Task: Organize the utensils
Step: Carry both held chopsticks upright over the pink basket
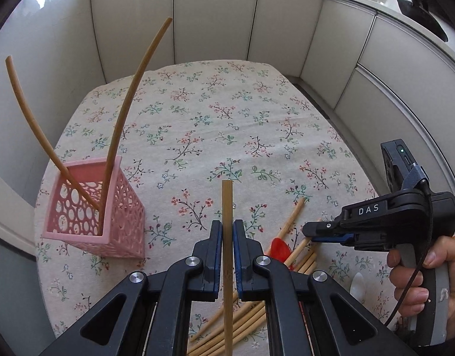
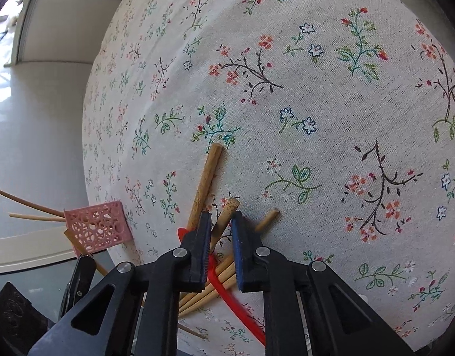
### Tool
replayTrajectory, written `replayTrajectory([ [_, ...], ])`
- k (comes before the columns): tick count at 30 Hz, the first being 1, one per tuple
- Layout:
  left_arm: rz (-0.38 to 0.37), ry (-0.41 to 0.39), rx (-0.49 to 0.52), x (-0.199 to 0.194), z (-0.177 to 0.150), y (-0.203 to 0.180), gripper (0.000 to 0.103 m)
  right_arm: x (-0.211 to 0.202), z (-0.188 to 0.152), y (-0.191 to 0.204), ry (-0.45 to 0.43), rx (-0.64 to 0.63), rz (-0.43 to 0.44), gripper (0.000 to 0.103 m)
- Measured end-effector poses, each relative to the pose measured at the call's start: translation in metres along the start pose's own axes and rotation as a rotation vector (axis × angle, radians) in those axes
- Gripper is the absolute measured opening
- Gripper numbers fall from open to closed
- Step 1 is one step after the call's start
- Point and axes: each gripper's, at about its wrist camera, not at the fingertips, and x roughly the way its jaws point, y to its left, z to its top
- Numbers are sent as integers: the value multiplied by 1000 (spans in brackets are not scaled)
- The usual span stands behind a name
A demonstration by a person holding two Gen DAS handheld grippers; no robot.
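Observation:
My left gripper [image 1: 227,222] is shut on a flat bamboo chopstick [image 1: 227,204], held upright above the table to the right of the pink openwork holder [image 1: 94,207]. Two chopsticks [image 1: 120,118] lean out of that holder. In the right wrist view, my right gripper [image 2: 220,213] points down at the pile of chopsticks [image 2: 209,287]. Its jaws are narrow and pinch one chopstick [image 2: 227,210], which lies slanted between the pads. A red spoon [image 2: 236,305] lies under the pile. In the left wrist view the right gripper [image 1: 313,231] sits low over the pile, held by a hand [image 1: 420,267].
A floral cloth [image 1: 212,118] covers the rounded table. White cabinet fronts [image 1: 212,14] curve behind it. A white spoon [image 1: 357,281] lies near the hand. The holder [image 2: 97,227] stands near the table's left edge, with pale floor beyond.

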Motion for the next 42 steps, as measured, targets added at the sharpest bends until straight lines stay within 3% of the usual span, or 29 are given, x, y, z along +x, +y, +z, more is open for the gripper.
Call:
replayTrajectory([
  [12,9,-113,-52,-43,0,15,7,-50,-22,23,-77,-105,101,10],
  [19,28,-234,-107,-81,1,34,7,-93,-49,56,-211,-278,84,9],
  [27,60,-426,-159,-136,4,54,7,-141,-84,98,-410,-480,69,8],
  [34,136,-680,-199,-188,-1,69,7,-179,-111,129,-588,-602,126,8],
  [39,182,-830,-214,-201,-5,76,7,-197,-125,147,-682,-653,182,8],
  [42,225,-871,-196,-195,-5,75,7,-199,-129,156,-705,-673,219,7],
])
